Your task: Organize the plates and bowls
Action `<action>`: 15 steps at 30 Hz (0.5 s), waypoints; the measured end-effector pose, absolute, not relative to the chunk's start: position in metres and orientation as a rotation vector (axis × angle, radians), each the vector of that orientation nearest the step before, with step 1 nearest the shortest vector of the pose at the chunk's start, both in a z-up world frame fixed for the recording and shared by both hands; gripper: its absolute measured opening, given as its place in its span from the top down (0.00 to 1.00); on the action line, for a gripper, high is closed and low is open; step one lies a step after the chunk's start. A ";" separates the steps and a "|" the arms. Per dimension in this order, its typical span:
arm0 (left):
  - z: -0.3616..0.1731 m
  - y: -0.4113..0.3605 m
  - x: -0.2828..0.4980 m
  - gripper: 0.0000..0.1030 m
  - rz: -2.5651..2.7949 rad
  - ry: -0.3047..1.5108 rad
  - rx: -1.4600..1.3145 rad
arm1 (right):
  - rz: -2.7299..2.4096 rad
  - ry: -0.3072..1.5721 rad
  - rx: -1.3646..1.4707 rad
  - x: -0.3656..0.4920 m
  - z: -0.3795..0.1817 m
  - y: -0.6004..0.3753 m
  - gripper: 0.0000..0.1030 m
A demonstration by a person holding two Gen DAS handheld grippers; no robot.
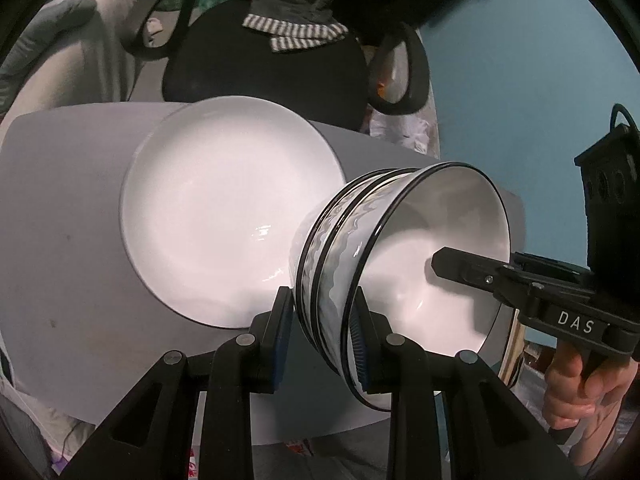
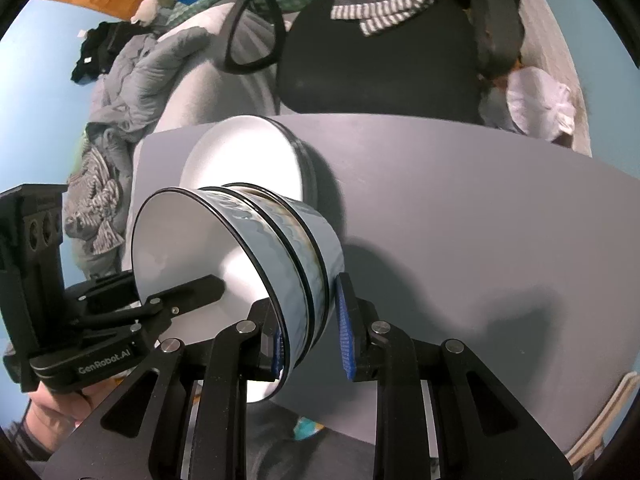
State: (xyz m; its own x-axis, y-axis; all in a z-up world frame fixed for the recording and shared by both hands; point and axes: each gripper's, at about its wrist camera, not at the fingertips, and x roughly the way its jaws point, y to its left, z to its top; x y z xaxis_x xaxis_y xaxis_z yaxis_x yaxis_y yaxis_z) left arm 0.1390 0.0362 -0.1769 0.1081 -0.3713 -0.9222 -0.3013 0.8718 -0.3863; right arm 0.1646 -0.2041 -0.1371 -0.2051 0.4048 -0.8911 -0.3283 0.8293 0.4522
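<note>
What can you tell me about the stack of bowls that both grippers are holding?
The stack of nested white glazed bowls with black rims and grey wavy sides appears to be two or three deep, tilted and lifted above the grey table, beside the white round plate. The left hand-held gripper and right hand-held gripper each clamp its rim on opposite sides.

surface: grey table [image 1: 60, 208], matte, a few faint marks
on it: white plate [image 1: 224, 208], near the far edge
</note>
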 end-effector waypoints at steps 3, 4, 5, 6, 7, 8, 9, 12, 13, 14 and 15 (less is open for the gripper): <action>-0.177 0.049 0.136 0.74 -0.034 1.477 -0.543 | 0.674 1.652 0.062 0.168 -0.139 -0.190 0.78; -0.178 0.055 0.134 0.74 -0.028 1.476 -0.543 | 0.680 1.659 0.066 0.169 -0.142 -0.185 0.78; -0.180 0.062 0.133 0.74 -0.021 1.479 -0.546 | 0.684 1.665 0.069 0.170 -0.145 -0.179 0.78; -0.182 0.066 0.132 0.74 -0.014 1.480 -0.551 | 0.687 1.668 0.069 0.170 -0.147 -0.174 0.78; -0.185 0.071 0.131 0.74 -0.006 1.483 -0.552 | 0.688 1.670 0.066 0.171 -0.148 -0.169 0.78; -0.187 0.073 0.132 0.74 -0.002 1.484 -0.549 | 0.689 1.673 0.066 0.171 -0.150 -0.164 0.78; -0.190 0.077 0.131 0.74 0.004 1.485 -0.546 | 0.690 1.676 0.062 0.171 -0.152 -0.157 0.78; -0.197 0.085 0.131 0.74 0.013 1.494 -0.537 | 0.690 1.688 0.064 0.173 -0.159 -0.146 0.78; -0.200 0.087 0.133 0.74 0.016 1.497 -0.532 | 0.687 1.694 0.070 0.173 -0.163 -0.142 0.78; -0.202 0.089 0.134 0.74 0.017 1.499 -0.529 | 0.687 1.701 0.071 0.174 -0.166 -0.138 0.78; -0.205 0.091 0.135 0.74 0.020 1.502 -0.528 | 0.684 1.705 0.071 0.173 -0.168 -0.134 0.78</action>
